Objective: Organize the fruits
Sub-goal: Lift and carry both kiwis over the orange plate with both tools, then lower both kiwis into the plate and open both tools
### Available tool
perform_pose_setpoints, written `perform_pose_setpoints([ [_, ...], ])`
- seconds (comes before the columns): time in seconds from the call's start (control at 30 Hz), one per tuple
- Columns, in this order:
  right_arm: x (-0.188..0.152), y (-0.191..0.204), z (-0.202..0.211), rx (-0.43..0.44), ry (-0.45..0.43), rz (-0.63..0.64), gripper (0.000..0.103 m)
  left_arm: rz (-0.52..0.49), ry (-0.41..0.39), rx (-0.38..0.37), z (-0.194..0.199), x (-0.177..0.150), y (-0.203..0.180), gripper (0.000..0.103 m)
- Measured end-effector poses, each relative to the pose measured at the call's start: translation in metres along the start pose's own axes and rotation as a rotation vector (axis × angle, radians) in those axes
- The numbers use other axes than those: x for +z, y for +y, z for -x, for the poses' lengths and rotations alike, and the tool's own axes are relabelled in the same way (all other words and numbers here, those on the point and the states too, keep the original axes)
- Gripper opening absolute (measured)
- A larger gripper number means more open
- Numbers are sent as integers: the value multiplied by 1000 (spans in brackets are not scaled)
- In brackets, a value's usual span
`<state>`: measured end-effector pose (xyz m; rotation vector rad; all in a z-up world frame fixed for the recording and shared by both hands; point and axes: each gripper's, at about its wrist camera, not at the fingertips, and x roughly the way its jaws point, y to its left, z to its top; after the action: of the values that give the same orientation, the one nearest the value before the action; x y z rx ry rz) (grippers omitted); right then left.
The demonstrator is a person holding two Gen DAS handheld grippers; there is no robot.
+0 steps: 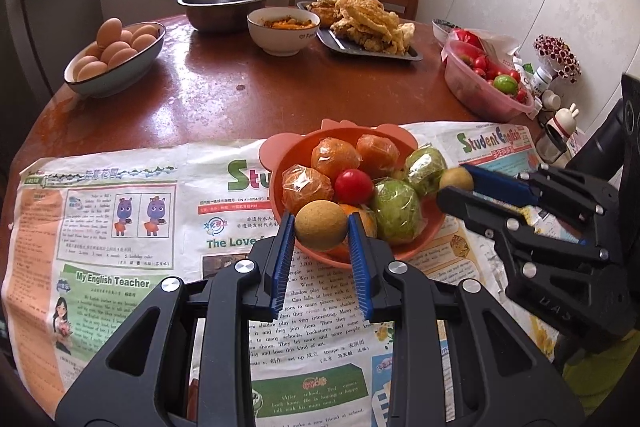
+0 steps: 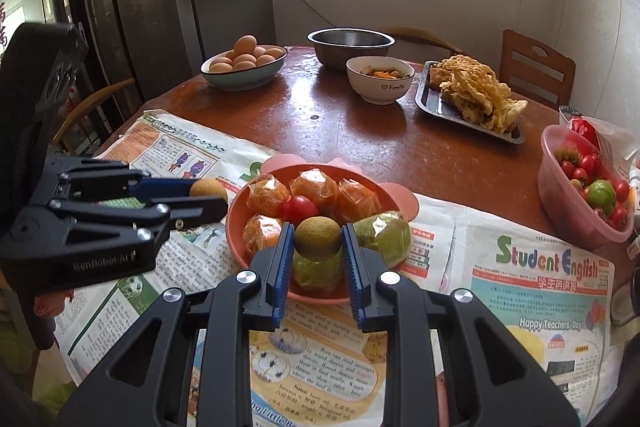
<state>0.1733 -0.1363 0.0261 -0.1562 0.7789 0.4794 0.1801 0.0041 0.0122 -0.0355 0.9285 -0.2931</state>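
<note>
An orange bowl [image 1: 298,149] [image 2: 240,213] stands on newspaper, holding wrapped oranges [image 1: 335,154], wrapped green fruits [image 1: 396,209] and a red tomato [image 1: 353,185]. My left gripper [image 1: 320,217] is shut on a round tan fruit [image 1: 321,233], held over the bowl's near rim. My right gripper [image 2: 317,227] is shut on a brown-green round fruit [image 2: 318,242] above the bowl's near side. In each wrist view the other gripper shows at the bowl's edge, also with its fruit: right gripper [image 1: 452,182], left gripper [image 2: 210,193].
A pink tub of tomatoes [image 1: 480,95] [image 2: 560,187] sits at the right. Farther back stand a bowl of eggs [image 1: 120,67], a steel bowl [image 1: 224,7], a white bowl [image 1: 284,35] and a tray of fried food [image 1: 372,47]. Newspaper [image 1: 120,227] covers the near table.
</note>
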Motion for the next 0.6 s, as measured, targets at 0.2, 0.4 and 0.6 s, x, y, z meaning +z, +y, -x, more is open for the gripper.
perform_pose_setpoints([
  [0.2, 10, -7, -18, 0, 23, 11, 24, -6, 25, -5, -14, 1, 6, 19],
  [0.4, 16, -12, -33, 15, 50, 30, 24, -25, 33, -15, -24, 4, 6, 19],
  [0.6, 19, -13, -41, 25, 64, 44, 24, -22, 47, -14, -33, 3, 8, 19],
])
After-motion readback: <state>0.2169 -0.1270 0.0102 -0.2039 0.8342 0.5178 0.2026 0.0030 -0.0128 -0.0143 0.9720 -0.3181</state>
